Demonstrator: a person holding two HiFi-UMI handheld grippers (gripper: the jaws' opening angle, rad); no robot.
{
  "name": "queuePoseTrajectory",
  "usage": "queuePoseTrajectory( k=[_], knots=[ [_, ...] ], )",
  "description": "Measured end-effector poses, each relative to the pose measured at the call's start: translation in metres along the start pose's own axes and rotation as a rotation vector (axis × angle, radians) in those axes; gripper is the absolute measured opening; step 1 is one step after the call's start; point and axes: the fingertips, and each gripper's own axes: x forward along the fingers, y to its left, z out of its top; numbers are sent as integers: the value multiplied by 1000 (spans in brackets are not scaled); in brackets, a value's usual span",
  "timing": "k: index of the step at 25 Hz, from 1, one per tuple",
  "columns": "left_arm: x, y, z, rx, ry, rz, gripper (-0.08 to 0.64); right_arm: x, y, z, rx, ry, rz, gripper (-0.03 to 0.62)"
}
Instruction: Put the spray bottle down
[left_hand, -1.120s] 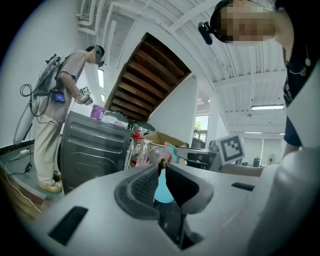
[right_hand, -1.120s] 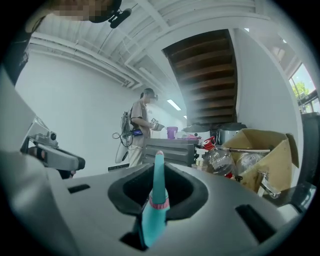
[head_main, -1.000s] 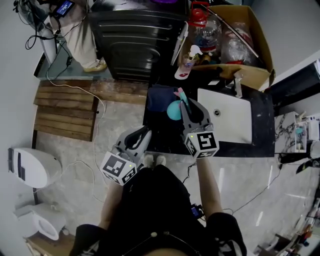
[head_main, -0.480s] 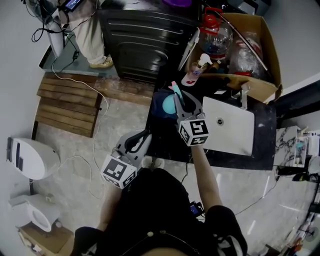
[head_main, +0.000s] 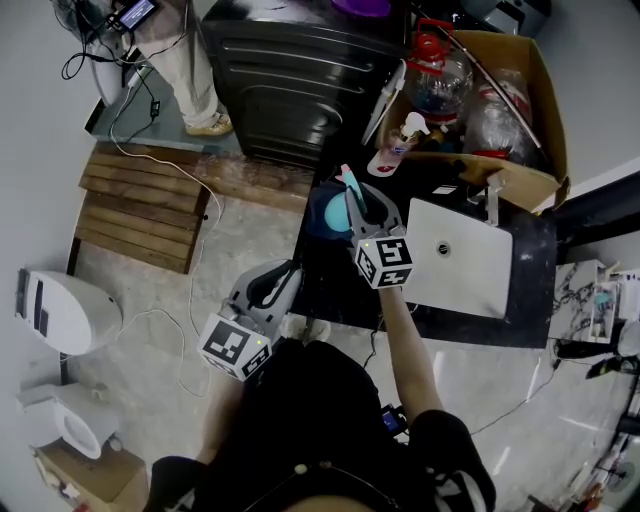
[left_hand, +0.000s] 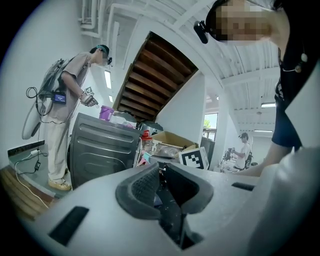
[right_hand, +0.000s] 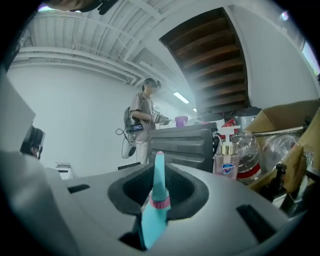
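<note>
A teal spray bottle (head_main: 333, 214) with a pink-ringed nozzle hangs over the left end of the dark counter (head_main: 330, 285). My right gripper (head_main: 362, 200) has it between its pads. In the right gripper view the bottle (right_hand: 152, 220) stands upright in the right gripper (right_hand: 159, 174), its nozzle poking up past the jaws. Those jaws are opening slightly, with the bottle still between them. My left gripper (head_main: 281, 277) stays low at the counter's near edge, over the floor, with its jaws together and nothing in them; in its own view the left gripper (left_hand: 161, 172) points at the counter.
A white sink (head_main: 465, 255) lies right of the bottle. Behind it stand a pump soap bottle (head_main: 396, 140), a cardboard box (head_main: 520, 90) of clutter and a black appliance (head_main: 280, 70). A person (head_main: 190, 70) stands at far left. A wooden pallet (head_main: 140, 210) lies on the floor.
My right gripper has carried the bottle farther over the counter, toward the black appliance, and somewhat lower. The left gripper has hardly moved.
</note>
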Motion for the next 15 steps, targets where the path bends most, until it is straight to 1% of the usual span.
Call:
queuePoseTrajectory(
  k=[4,6,10,15],
  knots=[
    [3,-1,-1,-1,5,3,37,-5,-1,5,13,-8,19,81],
    [6,-2,-1,5,8,-2,37,-11,-2,9,25,-18,20,110],
    [11,-5,0,16,12,-12,37,-33,-6,17,45,-46,-9,111],
    [21,-11,4,28,-1,-30,37,-81,-11,27,74,-90,-61,103]
  ],
)
